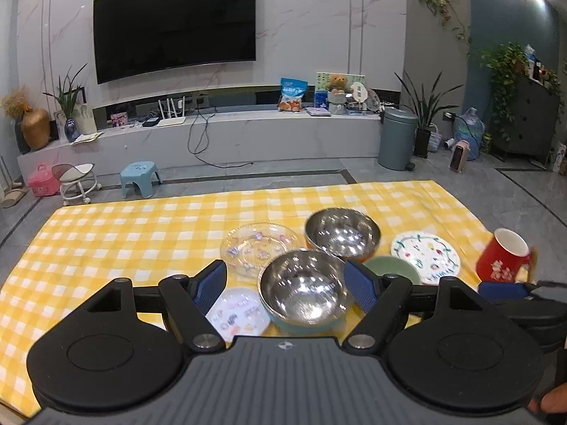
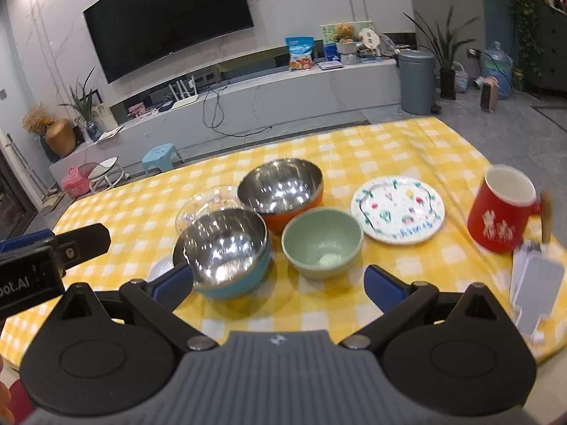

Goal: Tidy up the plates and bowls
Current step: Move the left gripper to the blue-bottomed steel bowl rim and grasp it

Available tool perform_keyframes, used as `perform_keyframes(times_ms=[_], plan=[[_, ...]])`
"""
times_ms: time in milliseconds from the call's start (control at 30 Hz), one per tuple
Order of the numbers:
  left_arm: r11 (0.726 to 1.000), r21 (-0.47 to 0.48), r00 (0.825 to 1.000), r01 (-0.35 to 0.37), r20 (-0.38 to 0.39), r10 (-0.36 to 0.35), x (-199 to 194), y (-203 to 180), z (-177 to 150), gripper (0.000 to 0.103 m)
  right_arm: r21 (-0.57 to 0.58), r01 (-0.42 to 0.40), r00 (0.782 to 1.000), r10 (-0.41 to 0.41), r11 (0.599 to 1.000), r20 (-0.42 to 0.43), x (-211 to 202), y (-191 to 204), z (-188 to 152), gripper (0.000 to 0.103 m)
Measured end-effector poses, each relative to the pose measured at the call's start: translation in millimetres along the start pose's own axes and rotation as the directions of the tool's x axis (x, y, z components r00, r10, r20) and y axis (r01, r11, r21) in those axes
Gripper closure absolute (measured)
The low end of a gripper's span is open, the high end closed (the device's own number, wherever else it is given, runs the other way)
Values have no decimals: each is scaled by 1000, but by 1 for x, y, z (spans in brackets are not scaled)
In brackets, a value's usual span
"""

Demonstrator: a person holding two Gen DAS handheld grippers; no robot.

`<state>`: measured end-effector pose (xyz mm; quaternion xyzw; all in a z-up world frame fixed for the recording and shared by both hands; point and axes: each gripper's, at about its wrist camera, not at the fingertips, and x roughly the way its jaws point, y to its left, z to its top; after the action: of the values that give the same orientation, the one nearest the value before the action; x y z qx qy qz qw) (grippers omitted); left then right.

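Observation:
On the yellow checked tablecloth stand a blue-sided steel bowl, an orange-sided steel bowl, a green bowl, a clear glass plate, a white patterned plate and a small patterned plate. My left gripper is open, its fingers on either side of the blue-sided bowl, just above it. My right gripper is open and empty, hovering in front of the green bowl and the blue-sided bowl.
A red mug with a wooden handle stands at the right, with a grey phone stand in front of it. The table's front edge is near both grippers. Beyond the table are a TV wall, a blue stool and a grey bin.

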<state>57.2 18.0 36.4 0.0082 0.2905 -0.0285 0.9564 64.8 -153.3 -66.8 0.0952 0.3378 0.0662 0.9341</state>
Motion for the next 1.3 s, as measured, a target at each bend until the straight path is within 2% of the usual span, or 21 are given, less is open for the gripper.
perform_keyframes(times_ms=[233,367,467,567,633,700,733,767,800,867,933,1033,1167,1233,1300], plan=[[989,-97,992,-115,-55,110,38,28,19,20,26,24,999,-23,999,-31,39,1,41,3],[969,-236,995,-74,-89,55,63,52,10,21,65,19,998,-15,998,-62,72,1,50,3],[926,-376,998,-43,-51,25,76,71,-6,22,111,-19,995,30,994,-96,99,-3,46,4],[929,-370,996,17,-72,-47,92,79,-17,23,114,-43,991,57,993,-118,114,-4,33,18],[922,-385,991,25,-111,-74,104,79,-23,33,108,-48,988,63,993,-138,122,-2,27,18],[907,-421,986,5,-147,-73,116,78,-29,38,95,-46,987,60,994,-151,128,1,21,18],[903,-429,985,9,-153,-82,121,79,-31,39,90,-30,986,44,996,-160,132,3,19,22],[904,-428,983,23,-155,-98,126,78,-34,41,83,-17,986,31,996,-167,135,5,16,31],[905,-423,980,41,-158,-119,130,76,-37,45,78,-17,984,31,997,-174,139,7,14,35],[903,-427,973,58,-180,-147,139,72,-41,51,75,-21,980,36,997,-193,145,10,10,37],[904,-423,964,60,-210,-162,147,65,-44,57,33,11,983,-5,999,-181,146,15,5,39],[919,-390,961,56,-230,-156,150,57,-47,64,23,27,986,-23,999,-168,145,15,4,45],[926,-374,962,45,-233,-140,150,54,-48,71,57,5,992,2,998,-126,135,10,10,45],[926,-376,963,30,-239,-128,151,53,-50,88,67,-17,992,25,998,-120,129,10,12,45],[933,-361,966,14,-234,-105,152,52,-50,90,108,-63,989,76,992,-126,124,7,12,44]])
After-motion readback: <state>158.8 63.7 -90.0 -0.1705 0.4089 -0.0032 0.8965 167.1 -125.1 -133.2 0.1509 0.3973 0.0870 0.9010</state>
